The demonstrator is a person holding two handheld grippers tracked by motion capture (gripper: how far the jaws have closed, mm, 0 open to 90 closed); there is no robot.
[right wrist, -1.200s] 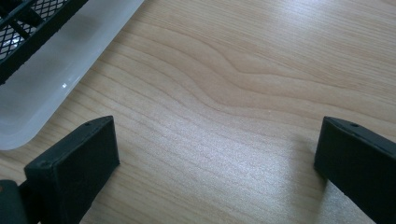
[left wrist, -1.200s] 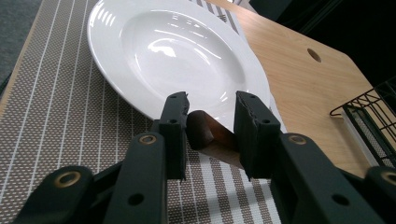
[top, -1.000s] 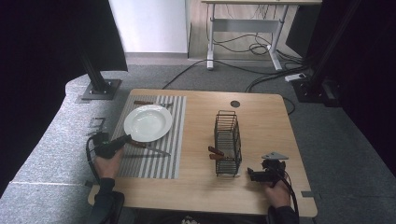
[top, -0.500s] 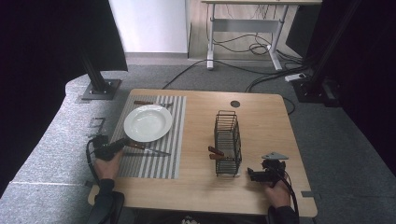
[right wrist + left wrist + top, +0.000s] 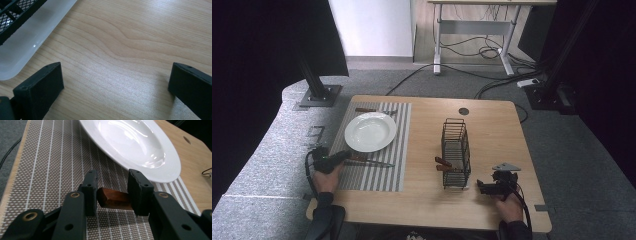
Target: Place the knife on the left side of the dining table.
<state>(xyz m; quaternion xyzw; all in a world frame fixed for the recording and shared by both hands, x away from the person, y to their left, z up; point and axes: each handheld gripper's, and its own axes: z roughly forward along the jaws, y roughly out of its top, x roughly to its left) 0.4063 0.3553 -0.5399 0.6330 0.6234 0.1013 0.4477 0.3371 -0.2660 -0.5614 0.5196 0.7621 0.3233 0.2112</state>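
A knife with a brown wooden handle point(image 5: 113, 198) lies on the striped placemat point(image 5: 377, 170), just below the white plate point(image 5: 369, 131). Its blade point(image 5: 377, 163) points right. My left gripper point(image 5: 343, 156) is at the mat's left edge; in the left gripper view its jaws point(image 5: 113, 177) are shut on the handle's end, with the plate point(image 5: 130, 142) close behind. My right gripper point(image 5: 481, 186) rests low over the bare wood, right of the black wire basket point(image 5: 455, 145). It is open point(image 5: 117, 72), and only the tabletop lies between the jaws.
Two wooden-handled utensils point(image 5: 443, 164) stick out of the basket's left side. The basket stands on a white tray point(image 5: 25, 50). Another utensil point(image 5: 369, 110) lies above the plate on the mat. A round cable hole point(image 5: 463, 111) is near the table's far edge.
My left gripper has dipped slightly toward the knife handle. The right gripper, plate and basket have not moved.
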